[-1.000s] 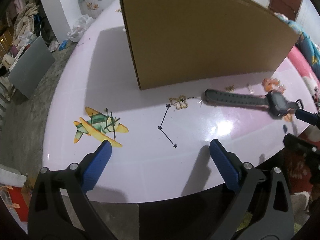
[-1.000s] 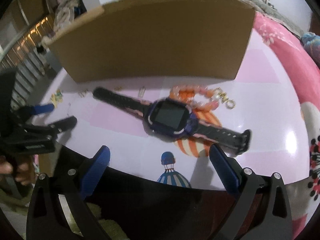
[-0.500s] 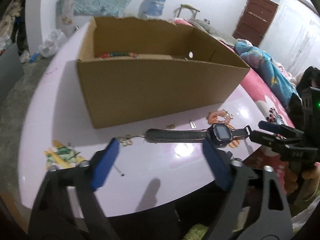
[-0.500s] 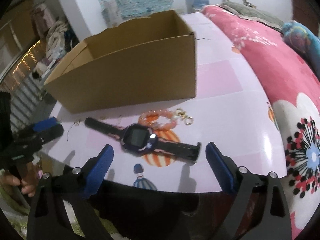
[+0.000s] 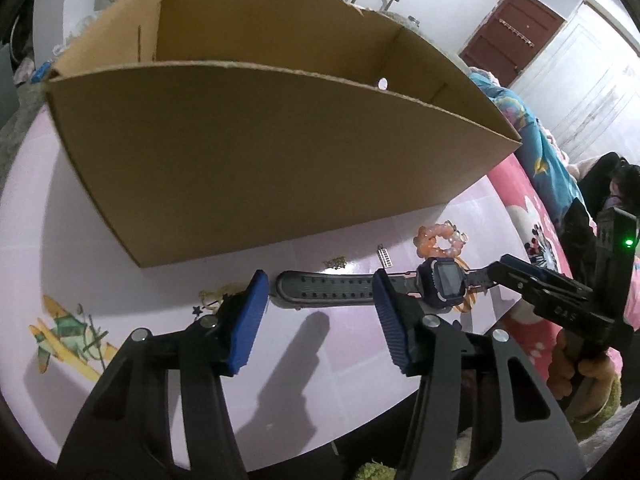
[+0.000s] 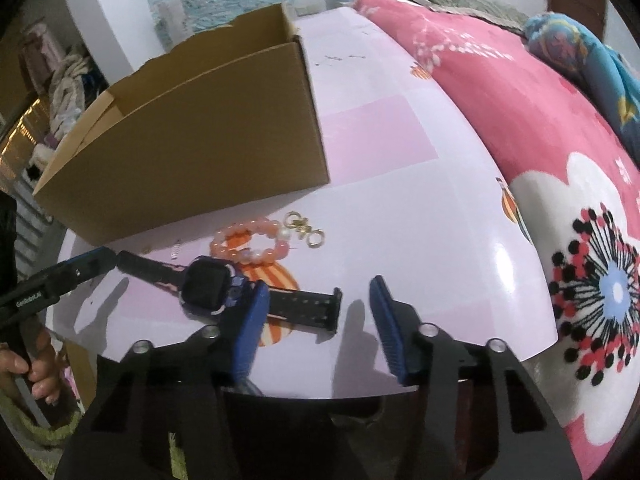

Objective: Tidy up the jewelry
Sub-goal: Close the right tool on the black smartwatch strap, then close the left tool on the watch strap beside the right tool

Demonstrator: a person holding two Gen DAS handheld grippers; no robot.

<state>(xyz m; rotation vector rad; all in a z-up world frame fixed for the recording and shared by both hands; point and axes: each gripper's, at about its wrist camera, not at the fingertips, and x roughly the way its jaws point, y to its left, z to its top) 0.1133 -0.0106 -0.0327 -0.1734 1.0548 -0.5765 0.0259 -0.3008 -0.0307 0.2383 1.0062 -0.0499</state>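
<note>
Just past the spread fingers of the left gripper [image 5: 318,320] and right gripper [image 6: 316,320], both empty, a watch [image 6: 208,286] lies flat on the table [image 6: 420,208]; behind it a bead bracelet [image 6: 250,240] precedes the cardboard box [image 5: 260,152]. Only the right view shows gold rings [image 6: 306,230].

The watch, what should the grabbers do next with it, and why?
Probably close both on the watch straps and lift. The left gripper and right gripper are open, one at each strap end, and the watch lies flat on the table beside the box.
</note>
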